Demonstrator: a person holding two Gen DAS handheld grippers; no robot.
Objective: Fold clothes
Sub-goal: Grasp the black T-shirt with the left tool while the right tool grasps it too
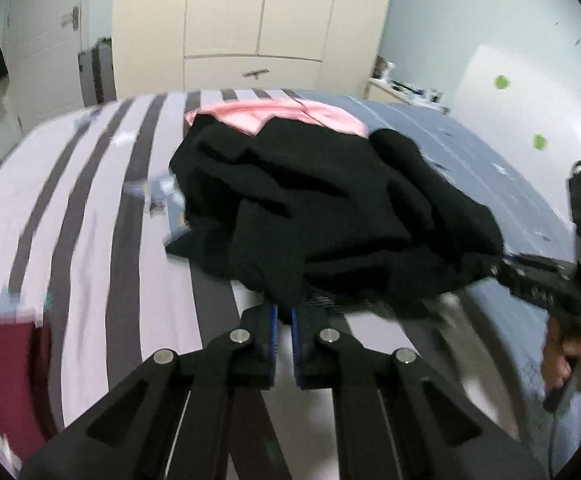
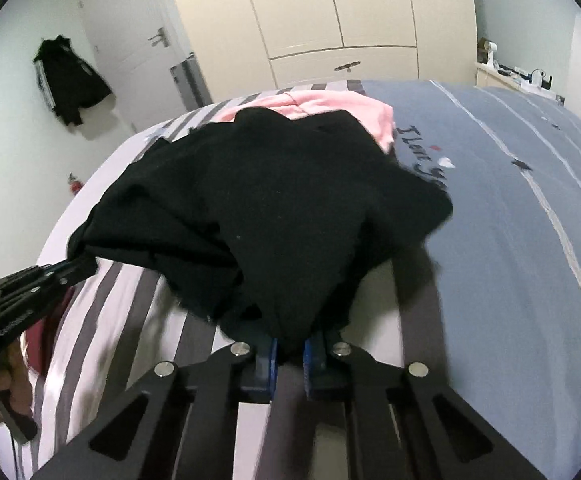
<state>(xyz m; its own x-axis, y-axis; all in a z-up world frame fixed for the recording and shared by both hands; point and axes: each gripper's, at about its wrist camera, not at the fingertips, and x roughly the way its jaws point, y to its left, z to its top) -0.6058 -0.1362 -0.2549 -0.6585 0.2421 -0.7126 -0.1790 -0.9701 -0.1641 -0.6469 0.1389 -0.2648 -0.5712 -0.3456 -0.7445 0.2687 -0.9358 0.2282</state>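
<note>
My left tongs (image 1: 284, 320) pinch the near hem of the black garment (image 1: 322, 208), and my right tongs (image 2: 290, 354) pinch its other near corner. It lies bunched on the bed (image 1: 102, 208), across the striped sheet and partly over a pink garment (image 1: 286, 114) at its far side. A cream wardrobe (image 1: 258, 12) stands beyond.

Garment (image 1: 310, 208): heaped mid-bed (image 1: 90, 208), over second garment (image 1: 274, 114) behind it.
Left gripper (image 1: 284, 320): at near edge.
Right gripper (image 2: 290, 350): same edge, further right.
Wardrobe (image 1: 258, 20): beyond bed.
</note>
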